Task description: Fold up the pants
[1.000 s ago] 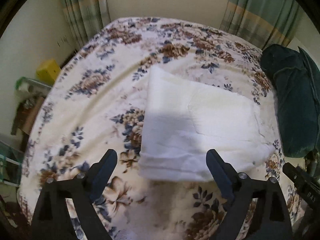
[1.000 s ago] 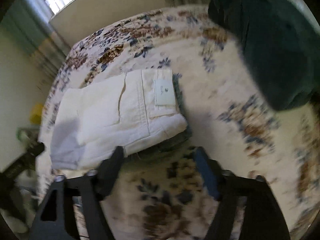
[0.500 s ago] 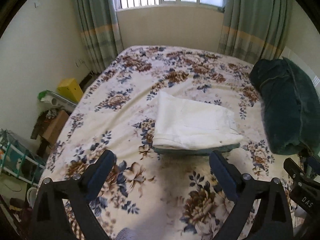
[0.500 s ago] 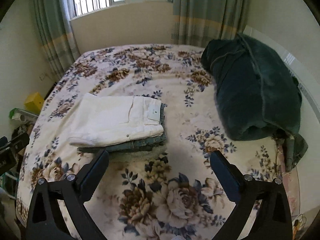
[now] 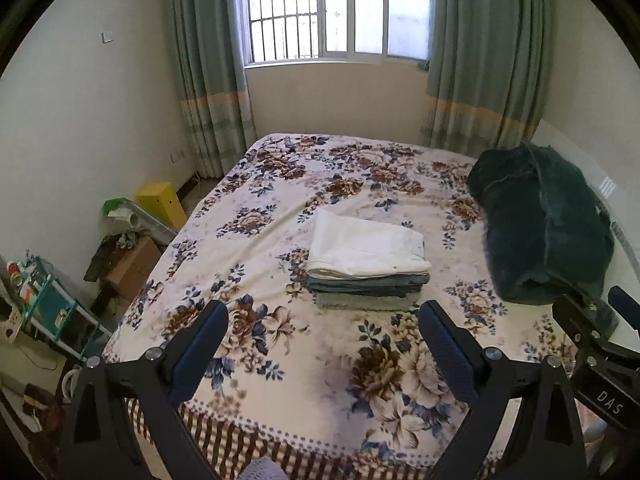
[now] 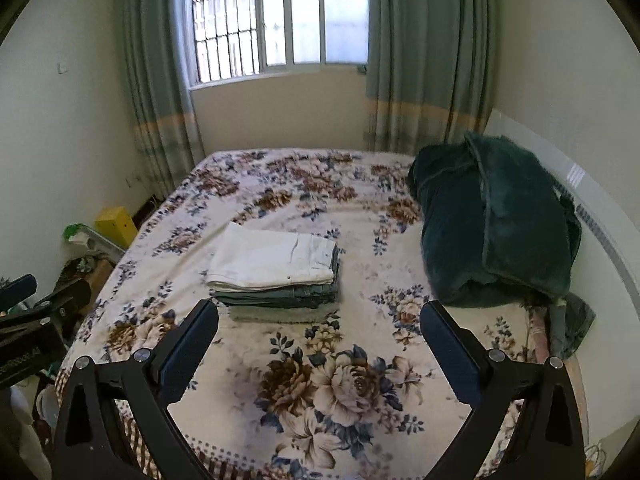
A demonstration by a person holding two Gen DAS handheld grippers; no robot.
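Note:
Folded white pants [image 5: 366,250] lie on top of a stack of folded grey-blue pants [image 5: 368,284] in the middle of the floral bed [image 5: 280,380]. The white pants also show in the right wrist view [image 6: 272,258] on the same stack [image 6: 280,300]. My left gripper [image 5: 322,356] is open and empty, held back over the bed's near edge, well short of the stack. My right gripper [image 6: 320,354] is open and empty, also held back from the stack.
A dark green blanket [image 5: 540,232] is heaped on the bed's right side, also in the right wrist view [image 6: 492,224]. A yellow box [image 5: 160,204], a cardboard box [image 5: 132,268] and a teal shelf [image 5: 52,312] stand on the floor left of the bed. A curtained window [image 5: 336,12] is behind.
Both grippers have pulled back and up from right at the stack to the foot of the bed. The white pants stay folded on the stack.

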